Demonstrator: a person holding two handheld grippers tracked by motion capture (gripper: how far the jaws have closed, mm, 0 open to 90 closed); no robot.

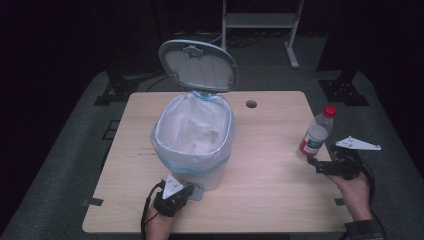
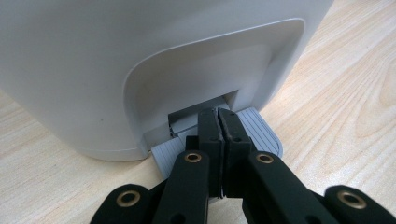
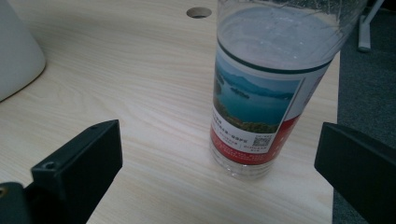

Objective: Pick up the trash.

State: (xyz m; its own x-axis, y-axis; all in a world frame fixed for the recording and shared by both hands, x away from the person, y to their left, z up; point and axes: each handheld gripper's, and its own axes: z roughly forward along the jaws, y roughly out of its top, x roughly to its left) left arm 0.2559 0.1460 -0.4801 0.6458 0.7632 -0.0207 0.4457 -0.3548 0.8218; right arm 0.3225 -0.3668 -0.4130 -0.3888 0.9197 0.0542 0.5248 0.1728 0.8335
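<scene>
Here the left hand-held gripper (image 2: pixel 219 122), jaws shut empty, presses the bin pedal (image 2: pixel 261 133); the right hand-held gripper (image 3: pixel 219 154) gapes wide, bottle (image 3: pixel 261 102) untouched at 12 o'clock near the counter (image 1: pixel 260 165) edge

The table (image 1: pixel 270 165) was pale matt wood grain; the bin (image 2: pixel 93 70) smooth white plastic with a ribbed grey pedal (image 2: pixel 261 133); the bottle (image 3: pixel 261 93) clear glossy plastic, paper-labelled.

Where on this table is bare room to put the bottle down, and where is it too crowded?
Bare wood lies between the bin and the bottle, and along the table's left edge. It is tight at the bin's foot, where the shut left gripper presses the pedal, and around the bottle, where the open right gripper waits.
</scene>
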